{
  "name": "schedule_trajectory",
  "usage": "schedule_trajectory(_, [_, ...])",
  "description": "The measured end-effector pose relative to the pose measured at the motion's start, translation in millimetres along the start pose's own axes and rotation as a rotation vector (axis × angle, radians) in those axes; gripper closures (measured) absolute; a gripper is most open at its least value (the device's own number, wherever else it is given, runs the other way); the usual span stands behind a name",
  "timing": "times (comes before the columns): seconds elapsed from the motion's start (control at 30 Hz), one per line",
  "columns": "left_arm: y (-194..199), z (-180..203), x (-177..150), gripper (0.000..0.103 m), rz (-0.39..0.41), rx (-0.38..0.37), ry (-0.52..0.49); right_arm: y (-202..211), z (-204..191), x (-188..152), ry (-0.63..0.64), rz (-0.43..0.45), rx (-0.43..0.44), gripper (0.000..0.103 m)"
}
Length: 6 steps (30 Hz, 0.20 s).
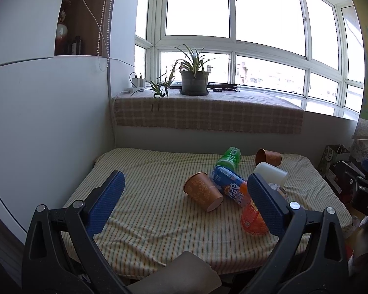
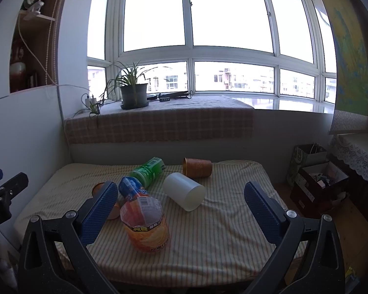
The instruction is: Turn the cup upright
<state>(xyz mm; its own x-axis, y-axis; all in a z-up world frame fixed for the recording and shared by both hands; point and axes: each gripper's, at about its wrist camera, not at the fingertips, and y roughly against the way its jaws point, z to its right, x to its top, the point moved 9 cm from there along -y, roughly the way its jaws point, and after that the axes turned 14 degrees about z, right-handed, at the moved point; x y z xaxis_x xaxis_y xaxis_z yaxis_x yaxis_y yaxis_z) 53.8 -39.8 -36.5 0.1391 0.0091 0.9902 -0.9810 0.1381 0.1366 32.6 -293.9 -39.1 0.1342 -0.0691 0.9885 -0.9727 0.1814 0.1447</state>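
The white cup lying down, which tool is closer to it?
Right, probably. The white cup lies straight ahead between the right tool's open fingers. For the left tool, it sits off right, behind one finger.

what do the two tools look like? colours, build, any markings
Both match: the left tool and the right tool each have black speckled plastic linkage arms with triangular cut-outs, silver round pivot bolts, and two flat fingers faced with blue knurled pads. No cables or sleeves show. The other tool's body, seen at the frame edge, carries partial white lettering.
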Motion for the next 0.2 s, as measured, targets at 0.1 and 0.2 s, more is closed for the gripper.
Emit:
schedule_trajectory(0.1, [0.3, -0.8, 0.2, 0.001, 0.007, 0.008, -0.005, 0.0, 0.0, -0.1, 0.0, 0.0, 0.0, 0.001])
schedule_trajectory(0.2, [1.6, -1.0, 0.9, 0.001, 0.019, 0.018, -0.015, -1.0, 0.3, -0.7, -0.002, -0.003, 0.0, 0.001])
